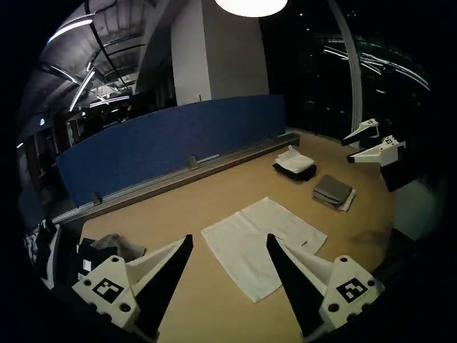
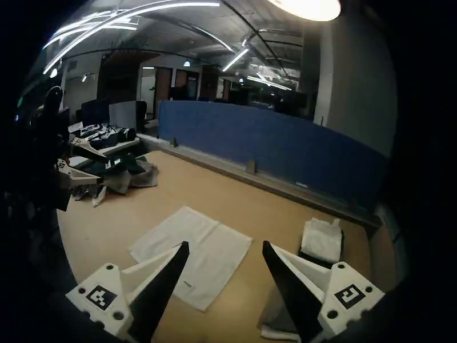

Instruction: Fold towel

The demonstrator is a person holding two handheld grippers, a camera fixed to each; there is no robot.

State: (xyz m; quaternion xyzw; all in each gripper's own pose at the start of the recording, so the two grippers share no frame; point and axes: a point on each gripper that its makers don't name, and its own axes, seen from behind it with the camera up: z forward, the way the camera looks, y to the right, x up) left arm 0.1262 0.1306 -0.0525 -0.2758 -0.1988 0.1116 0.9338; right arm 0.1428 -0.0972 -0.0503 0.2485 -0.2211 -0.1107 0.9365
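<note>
A white towel lies spread flat on a tan surface, at lower centre of the left gripper view. The left gripper is released and empty, its two fingers wide apart and framing the towel. In the right gripper view the right gripper is likewise spread and grasps nothing, with the towel between its tips. Folded towels and a folded grey cloth sit right of centre, well apart from the towel. A heap of loose cloths lies at lower left. A blue partition runs behind.
</note>
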